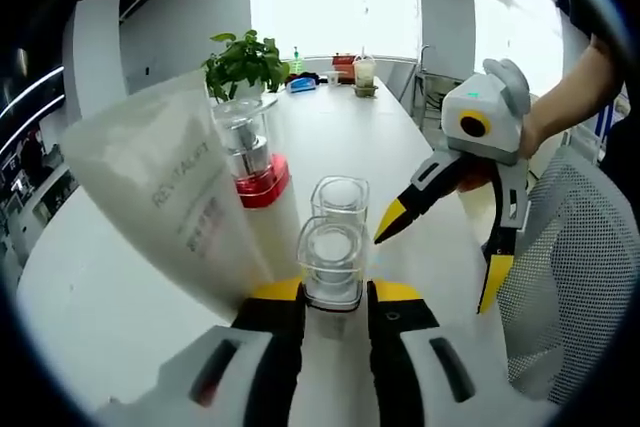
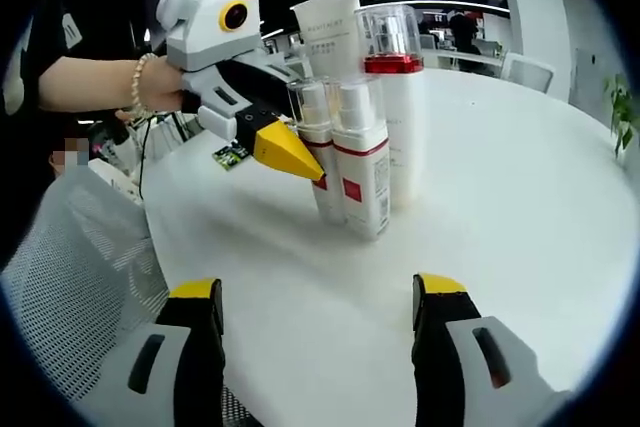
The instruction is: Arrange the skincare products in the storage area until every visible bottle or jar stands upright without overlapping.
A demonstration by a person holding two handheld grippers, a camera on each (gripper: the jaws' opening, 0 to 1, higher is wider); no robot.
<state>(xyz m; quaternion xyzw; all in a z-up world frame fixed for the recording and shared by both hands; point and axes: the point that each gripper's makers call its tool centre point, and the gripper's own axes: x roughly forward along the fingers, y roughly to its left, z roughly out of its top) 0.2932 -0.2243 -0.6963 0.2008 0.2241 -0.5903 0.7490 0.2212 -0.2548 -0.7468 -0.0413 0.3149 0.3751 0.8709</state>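
Observation:
Two small clear-capped bottles with red labels stand upright side by side, the nearer one [image 1: 331, 262] [image 2: 318, 152] between my left gripper's [image 1: 335, 293] [image 2: 293, 155] jaws, which press its sides. The second small bottle [image 1: 341, 197] [image 2: 364, 162] stands right behind it. A tall white bottle with a red band [image 1: 258, 179] [image 2: 396, 97] and a white tube [image 1: 165, 197] [image 2: 330, 32] stand close beside them. My right gripper [image 1: 441, 259] [image 2: 318, 292] is open and holds nothing, a short way from the group.
The round white table [image 1: 330, 127] [image 2: 520, 207] carries a potted plant [image 1: 244, 62] and small items [image 1: 355, 69] at its far end. A grey mesh chair [image 1: 575, 247] [image 2: 80, 267] stands at the table's edge. A person's hands hold both grippers.

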